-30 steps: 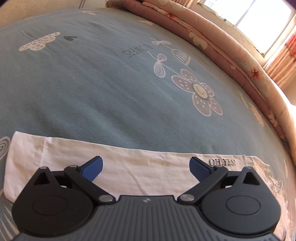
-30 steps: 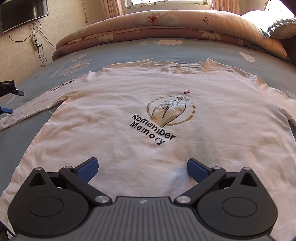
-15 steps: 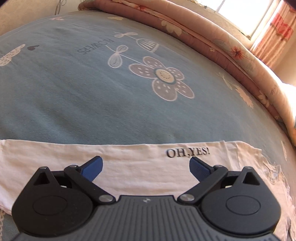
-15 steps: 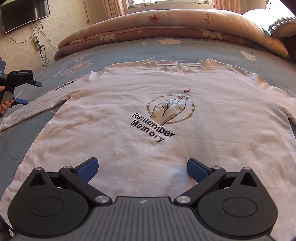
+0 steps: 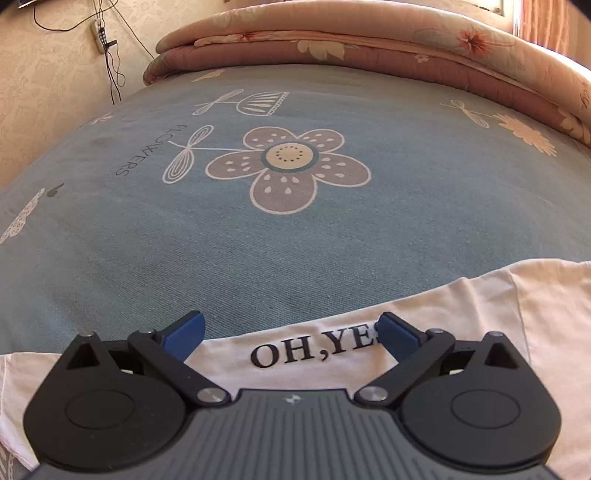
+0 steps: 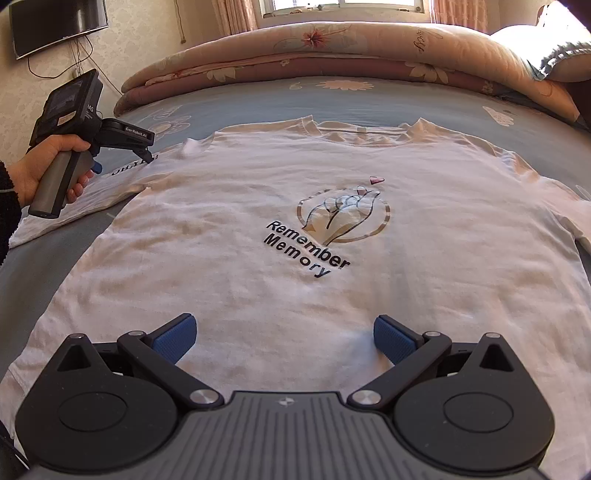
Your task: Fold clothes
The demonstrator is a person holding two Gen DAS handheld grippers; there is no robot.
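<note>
Flat on the bed (image 6: 258,92) lies a white long-sleeve shirt (image 6: 229,258), front up, collar toward the folded quilt (image 6: 332,48) at the far end. Chest print reads "Remember Memory" under a hand graphic in a ring. Sheet is blue-grey w/ flower prints.

Left gripper (image 5: 290,332) hangs over the shirt's sleeve (image 5: 480,306), which runs across the bottom of the left wrist view; "OH,YES" lettering sits between the blue fingers (image 5: 184,330). Fingers wide apart, nothing between them but the print below; contact w/ cloth can't be told. From the right wrist view the same tool (image 6: 136,147) shows at far left, held in a person's hand (image 6: 48,166) w/ a dark cuff, tip down at the sleeve near the shoulder seam.

Right gripper (image 6: 282,334) is over the shirt's lower body, near the hem, approx. centred. Its fingers also spread wide, gripping nothing. TV (image 6: 55,26) on the wall at upper left, cables hanging below it.
</note>
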